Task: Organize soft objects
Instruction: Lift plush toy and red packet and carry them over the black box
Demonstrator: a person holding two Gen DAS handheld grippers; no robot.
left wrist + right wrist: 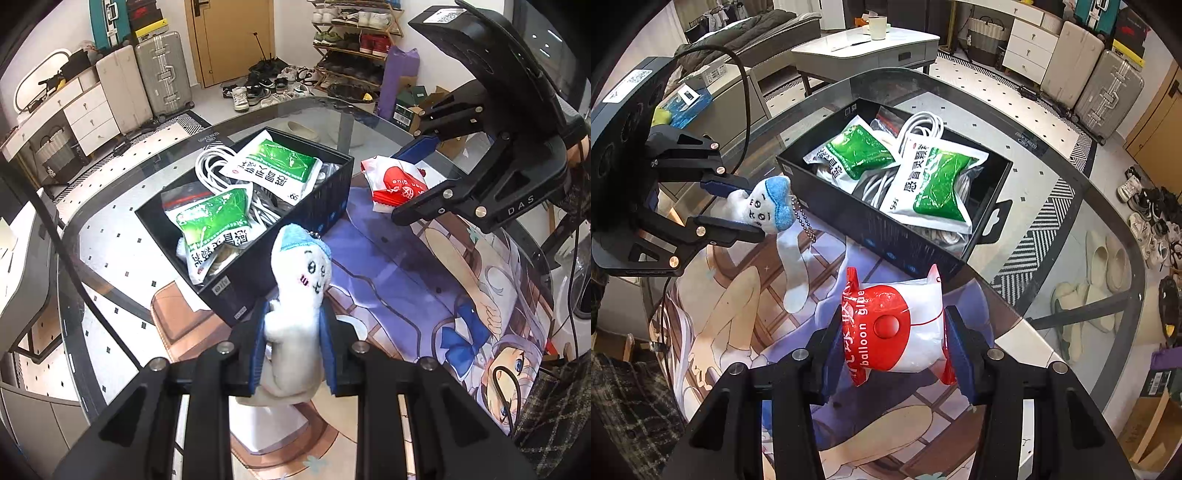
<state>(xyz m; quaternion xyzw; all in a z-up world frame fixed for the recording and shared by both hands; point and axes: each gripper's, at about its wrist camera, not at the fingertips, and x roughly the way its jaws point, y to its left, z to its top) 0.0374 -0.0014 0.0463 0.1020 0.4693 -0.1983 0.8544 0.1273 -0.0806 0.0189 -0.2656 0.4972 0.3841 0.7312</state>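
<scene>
Two soft items held, black storage box [325,206] just ahead.
Left gripper [295,354] clamps the light, squashy plush keychain toy [299,295] mid-body; right gripper [892,347] pinches the slippery, crinkly balloon glue packet [897,328] by its sides.

Home: shoe rack [354,40], suitcases [162,74].

A: Both views are bright and evenly lit, like indoor daylight; colours stay clean and nothing looks dim.

B: Shadows?

A: Soft ones only. The glass tabletop [258,110] carries a pale sheen and faint reflections near its far rim.

B: Sharpness?

A: Crisp in the middle; print on the green packets [934,184] is readable. Fisheye bending curves the tabletop edge and the suitcases [162,74], and black vignette fills the corners. The nearest parts of the tongs look slightly soft.
</scene>
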